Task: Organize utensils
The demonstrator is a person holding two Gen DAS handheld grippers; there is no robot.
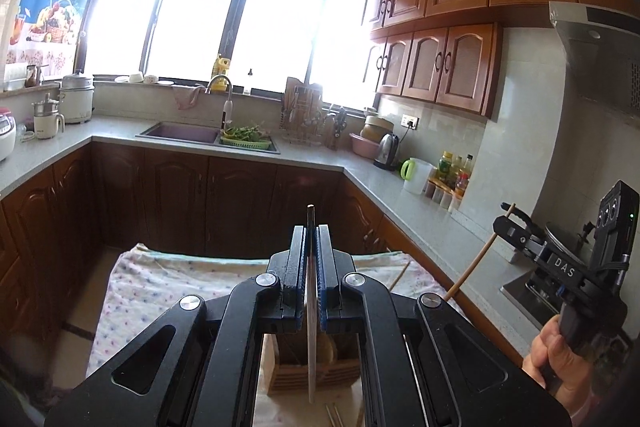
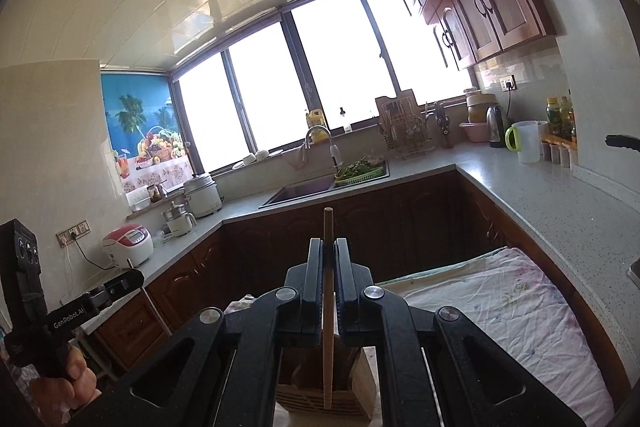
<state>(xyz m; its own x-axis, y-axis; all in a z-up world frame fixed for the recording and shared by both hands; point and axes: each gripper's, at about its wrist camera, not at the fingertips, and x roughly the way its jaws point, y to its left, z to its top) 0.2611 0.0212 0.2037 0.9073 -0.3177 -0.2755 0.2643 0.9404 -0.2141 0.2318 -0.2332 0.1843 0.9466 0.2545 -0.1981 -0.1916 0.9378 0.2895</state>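
Left wrist view: the left hand-held gripper (image 1: 311, 227) clamps a pale chopstick (image 1: 310, 327) over the wooden holder (image 1: 312, 367); the right hand-held gripper (image 2: 329, 247) clamps a wooden chopstick (image 2: 328, 327) over it.

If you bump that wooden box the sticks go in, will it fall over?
Probably not easily. The wooden holder looks blocky, with thick slatted walls, so it likely stands firm. But it sits on a soft cloth, which might let it wobble or slide. A chopstick dropped in should barely move it; it looks thin and light.
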